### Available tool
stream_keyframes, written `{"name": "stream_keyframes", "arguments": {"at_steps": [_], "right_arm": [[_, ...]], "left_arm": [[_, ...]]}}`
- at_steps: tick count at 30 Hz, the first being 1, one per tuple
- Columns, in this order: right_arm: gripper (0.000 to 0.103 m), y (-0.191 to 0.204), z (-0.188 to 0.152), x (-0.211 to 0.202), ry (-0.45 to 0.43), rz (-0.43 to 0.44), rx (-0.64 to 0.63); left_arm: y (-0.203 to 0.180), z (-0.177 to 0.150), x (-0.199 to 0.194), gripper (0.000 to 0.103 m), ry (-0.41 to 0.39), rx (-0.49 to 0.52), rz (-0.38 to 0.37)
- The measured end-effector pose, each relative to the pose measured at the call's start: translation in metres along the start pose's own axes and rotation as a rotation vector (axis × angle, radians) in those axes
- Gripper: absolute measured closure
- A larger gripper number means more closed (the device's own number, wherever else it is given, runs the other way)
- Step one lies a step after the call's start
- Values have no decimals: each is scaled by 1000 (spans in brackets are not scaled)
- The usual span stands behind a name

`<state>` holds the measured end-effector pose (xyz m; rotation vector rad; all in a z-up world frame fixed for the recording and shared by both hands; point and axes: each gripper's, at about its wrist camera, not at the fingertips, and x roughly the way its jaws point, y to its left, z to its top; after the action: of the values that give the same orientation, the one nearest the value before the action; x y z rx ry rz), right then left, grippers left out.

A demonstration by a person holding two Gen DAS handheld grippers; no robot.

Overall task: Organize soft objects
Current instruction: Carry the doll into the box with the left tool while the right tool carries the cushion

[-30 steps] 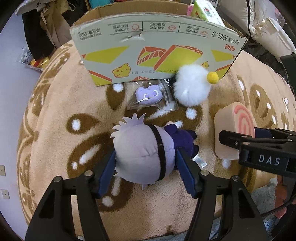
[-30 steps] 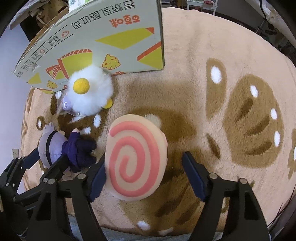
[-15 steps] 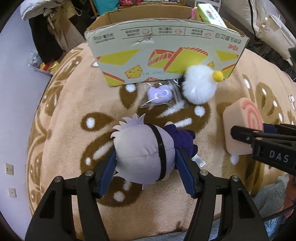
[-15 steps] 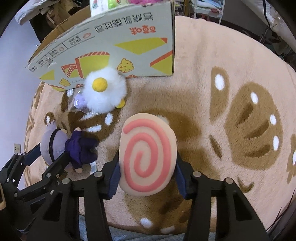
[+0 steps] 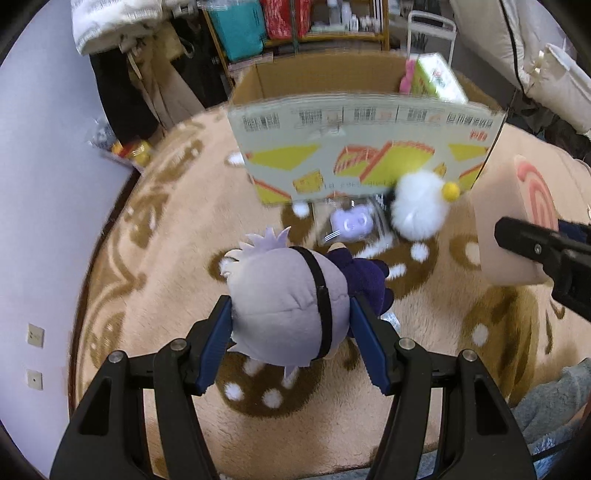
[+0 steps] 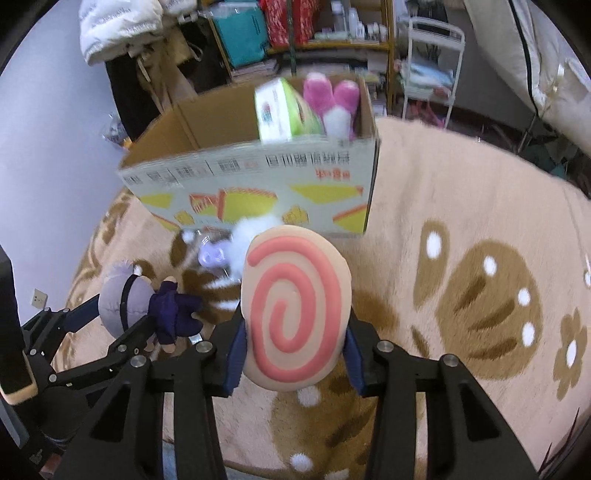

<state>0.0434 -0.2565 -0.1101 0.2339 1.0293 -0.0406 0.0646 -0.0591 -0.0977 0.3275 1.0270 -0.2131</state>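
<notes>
My left gripper (image 5: 291, 328) is shut on the grey-haired plush doll (image 5: 284, 299) by its head and holds it above the rug; the doll also shows in the right wrist view (image 6: 125, 299). My right gripper (image 6: 291, 350) is shut on the round swirl cushion (image 6: 295, 314), lifted off the rug; it shows at the right of the left wrist view (image 5: 513, 221). An open cardboard box (image 6: 258, 184) stands ahead on the rug (image 6: 461, 295). A white pompom plush (image 5: 419, 210) and a bagged purple toy (image 5: 351, 221) lie in front of the box.
The box holds a green tissue pack (image 6: 284, 110) and a pink plush (image 6: 332, 99). Behind it are shelves (image 6: 325, 26), hanging clothes (image 5: 122, 74) and a white rack (image 6: 432, 55). A wall (image 5: 44, 184) is on the left.
My right gripper closed on the swirl cushion. Both grippers then rose with their toys, so the box's open top has come into view.
</notes>
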Motion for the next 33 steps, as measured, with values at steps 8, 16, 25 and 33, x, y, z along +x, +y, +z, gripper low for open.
{"name": "stream_keyframes", "arguments": {"at_steps": [8,16,25,33], "right_arm": [[56,10,4,-30,-128,29,-59],[56,24,13,-63,-318,-39,-115],[56,18,37,-90,-469,9,-128],[56,19,64,-83,-479,62,-149]], "left_arm": [[5,5,-37,40,-183,-22,49],[26,13,-72,40,-382,-97,129],[36,31,-104,40,-561,-93,146],[34,60,-107,40,-627,-56,192]]}}
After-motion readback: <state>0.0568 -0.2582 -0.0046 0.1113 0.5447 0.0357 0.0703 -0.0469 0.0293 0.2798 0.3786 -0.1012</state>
